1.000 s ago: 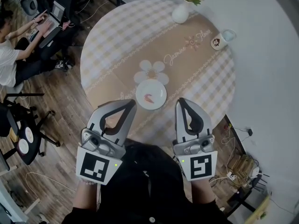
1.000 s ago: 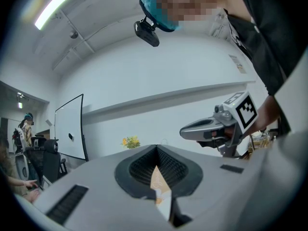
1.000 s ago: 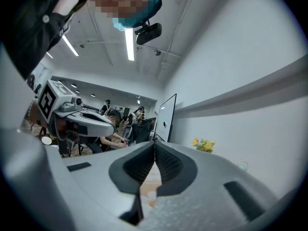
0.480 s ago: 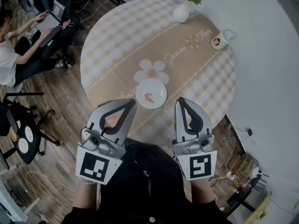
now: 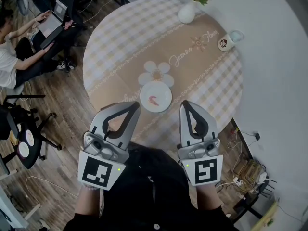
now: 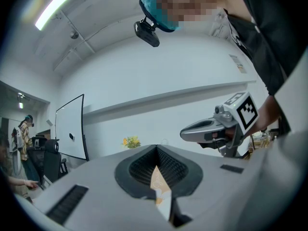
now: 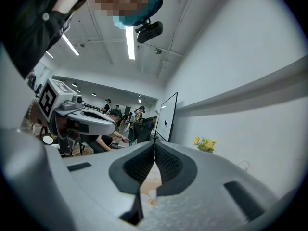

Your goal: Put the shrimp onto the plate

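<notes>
You are holding the left gripper (image 5: 131,108) at the lower left of the head view. Its jaws are pressed together with nothing between them, and its own view is showing the dark ribbed pads meeting at the tip. You are holding the right gripper (image 5: 186,106) beside it at the lower right, and its jaws are likewise closed on nothing. Both tips are showing against the near edge of the round table (image 5: 110,37), apart from everything on it.

The shrimp (image 5: 153,100) is lying on the white plate (image 5: 163,91) at the centre of the frame, just beyond the two tips and between them. Just above the plate, a white daisy-shaped mat (image 5: 156,73) is sitting on the tan runner (image 5: 192,64). Script lettering on the runner is reading "Jasmine"; the word after it is too small to make out.

A white vase (image 5: 186,12) of yellow flowers is standing at the top edge. A mug (image 5: 226,42) with a small printed figure is sitting at the upper right. Each gripper's cube is showing a black-and-white square marker.
</notes>
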